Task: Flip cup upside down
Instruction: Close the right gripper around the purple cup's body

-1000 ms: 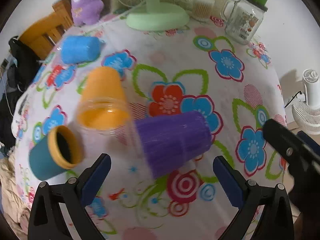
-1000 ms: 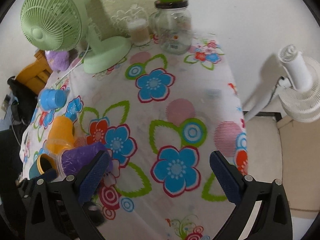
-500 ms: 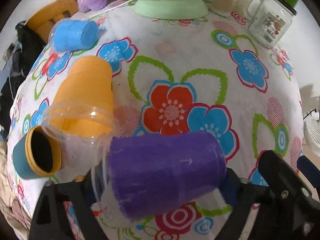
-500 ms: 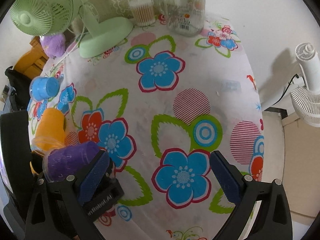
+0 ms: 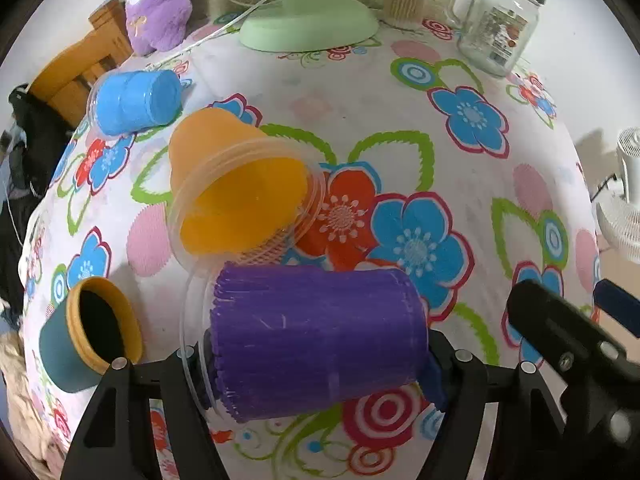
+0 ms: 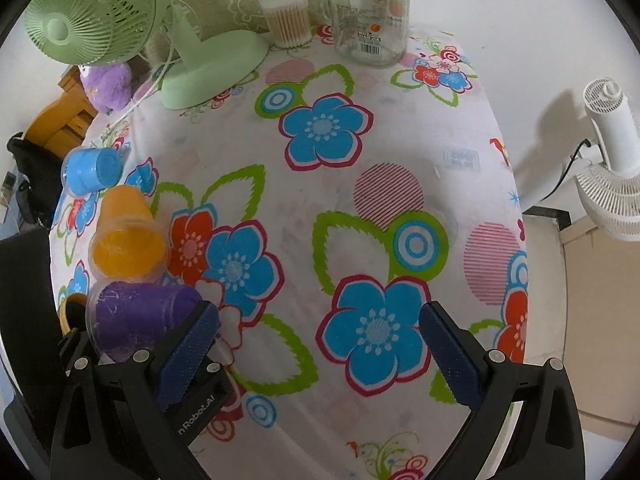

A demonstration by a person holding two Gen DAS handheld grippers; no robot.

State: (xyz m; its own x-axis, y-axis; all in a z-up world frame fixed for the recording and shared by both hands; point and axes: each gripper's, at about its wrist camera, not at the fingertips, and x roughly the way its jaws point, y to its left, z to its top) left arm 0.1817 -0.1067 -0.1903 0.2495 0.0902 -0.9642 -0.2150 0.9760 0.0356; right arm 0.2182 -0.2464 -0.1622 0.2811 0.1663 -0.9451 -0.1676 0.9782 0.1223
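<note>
A purple cup (image 5: 316,340) lies on its side between the jaws of my left gripper (image 5: 320,364), rim to the left, base to the right. The jaws sit against its two ends, shut on it. It also shows at the lower left of the right wrist view (image 6: 140,316). An orange cup (image 5: 236,192) lies on its side just beyond it, touching its rim. A blue cup (image 5: 136,102) lies further back left. A teal cup with a yellow rim (image 5: 84,340) lies at the left. My right gripper (image 6: 320,344) is open and empty over the flowered tablecloth (image 6: 360,208).
A green desk fan (image 6: 176,40), a glass jar (image 6: 370,12), a cotton-swab tub (image 6: 286,18) and a purple plush toy (image 5: 158,4) stand along the table's back. A white fan (image 6: 608,160) stands off the right edge. A wooden chair (image 5: 76,72) is at the left.
My left gripper has moved forward around the purple cup and closed on its ends. The orange cup has rolled so its opening faces me more. The right gripper has barely moved.
</note>
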